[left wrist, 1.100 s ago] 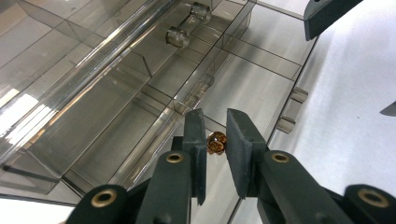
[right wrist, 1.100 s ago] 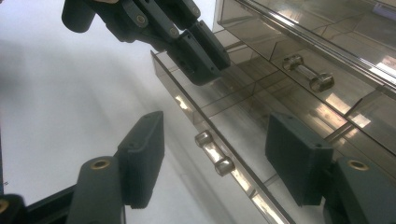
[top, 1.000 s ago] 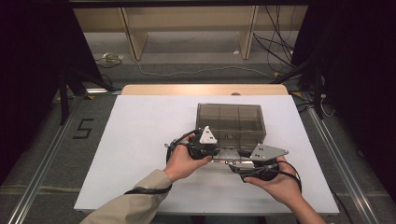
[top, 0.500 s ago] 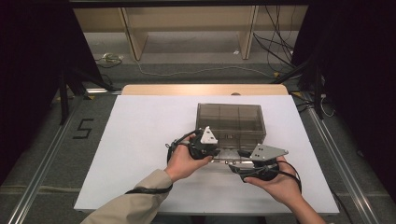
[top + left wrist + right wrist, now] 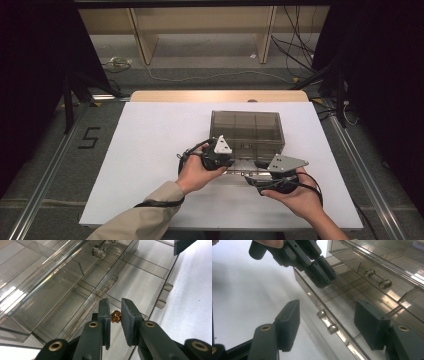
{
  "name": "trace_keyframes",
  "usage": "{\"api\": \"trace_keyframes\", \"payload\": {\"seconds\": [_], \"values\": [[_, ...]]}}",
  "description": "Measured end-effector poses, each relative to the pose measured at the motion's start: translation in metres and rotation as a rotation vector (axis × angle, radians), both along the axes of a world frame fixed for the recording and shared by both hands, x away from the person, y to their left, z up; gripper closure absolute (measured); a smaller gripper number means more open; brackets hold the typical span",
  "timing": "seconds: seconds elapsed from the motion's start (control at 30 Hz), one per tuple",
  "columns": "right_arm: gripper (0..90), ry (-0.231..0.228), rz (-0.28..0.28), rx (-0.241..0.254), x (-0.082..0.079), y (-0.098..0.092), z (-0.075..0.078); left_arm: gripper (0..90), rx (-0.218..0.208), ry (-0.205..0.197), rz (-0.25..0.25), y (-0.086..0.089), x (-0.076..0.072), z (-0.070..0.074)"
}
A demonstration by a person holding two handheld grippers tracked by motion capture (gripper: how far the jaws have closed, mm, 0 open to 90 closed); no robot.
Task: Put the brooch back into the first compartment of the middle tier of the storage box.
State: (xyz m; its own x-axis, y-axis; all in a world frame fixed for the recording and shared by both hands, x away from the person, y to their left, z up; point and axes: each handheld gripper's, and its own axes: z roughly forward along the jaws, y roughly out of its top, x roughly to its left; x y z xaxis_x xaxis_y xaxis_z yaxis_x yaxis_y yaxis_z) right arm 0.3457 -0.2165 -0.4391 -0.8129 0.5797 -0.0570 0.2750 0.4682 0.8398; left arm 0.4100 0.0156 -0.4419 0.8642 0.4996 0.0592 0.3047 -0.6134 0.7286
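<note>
material: smoky clear plastic drawer box (image 5: 247, 131) on a white sheet (image 5: 150, 150) covering the table, one drawer (image 5: 140, 287) pulled out toward the person.
small part: a gold-brown screw (image 5: 116, 316), or so it looks, head facing the camera in the left gripper view.
left gripper (image 5: 115, 315): jaws closed in on the screw from both sides, pinching it above a front compartment of the open drawer.
right gripper (image 5: 329, 322): jaws spread wide and holding nothing, one either side of the drawer's front wall where its clear knob handle (image 5: 327, 321) sits.
hands: the left hand (image 5: 197, 172) and right hand (image 5: 295, 192) sit close together at the box's near edge.
drawer above: shut, its clear handle (image 5: 378, 280) showing.
</note>
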Motion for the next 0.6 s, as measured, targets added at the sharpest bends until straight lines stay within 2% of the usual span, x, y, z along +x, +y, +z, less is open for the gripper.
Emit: {"api": "trace_keyframes", "payload": {"seconds": [0.6], "values": [[38.4, -0.002, -0.003, 0.003, -0.0003, -0.001, 0.0006, 78.2, 0.014, 0.009, 0.011, 0.0005, 0.0034, -0.004]]}}
